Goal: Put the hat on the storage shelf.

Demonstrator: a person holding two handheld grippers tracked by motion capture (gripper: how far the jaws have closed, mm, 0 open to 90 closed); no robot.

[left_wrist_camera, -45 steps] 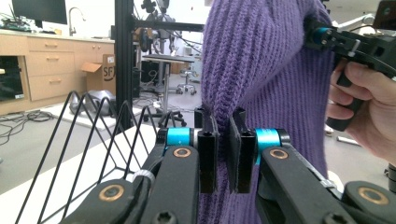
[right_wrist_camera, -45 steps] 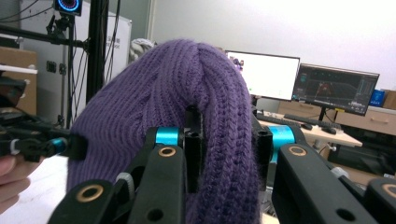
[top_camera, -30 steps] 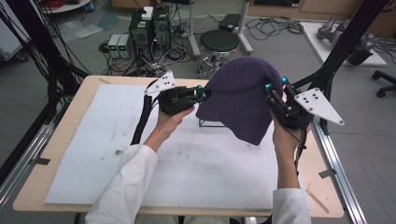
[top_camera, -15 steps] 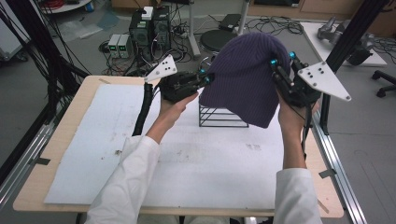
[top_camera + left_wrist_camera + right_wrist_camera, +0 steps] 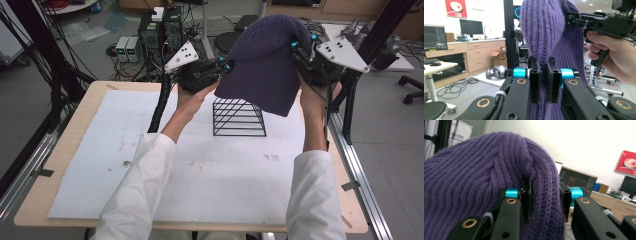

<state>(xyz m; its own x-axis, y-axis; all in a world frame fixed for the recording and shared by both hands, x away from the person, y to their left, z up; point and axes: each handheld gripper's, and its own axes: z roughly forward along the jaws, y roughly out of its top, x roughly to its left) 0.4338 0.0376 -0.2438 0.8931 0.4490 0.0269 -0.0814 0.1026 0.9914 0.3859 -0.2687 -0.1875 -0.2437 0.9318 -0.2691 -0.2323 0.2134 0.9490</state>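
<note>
- black wire rack (image 5: pixel 239 117) stands far right of centre on the white mat (image 5: pixel 100 165)
- wooden table (image 5: pixel 30 200)
- electronics boxes (image 5: pixel 128 48), probably power units, on the far floor

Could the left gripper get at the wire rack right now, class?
Probably not. The left gripper is shut on the purple hat, which the right gripper also holds, raised above the wire rack. Nothing else blocks the way.
</note>
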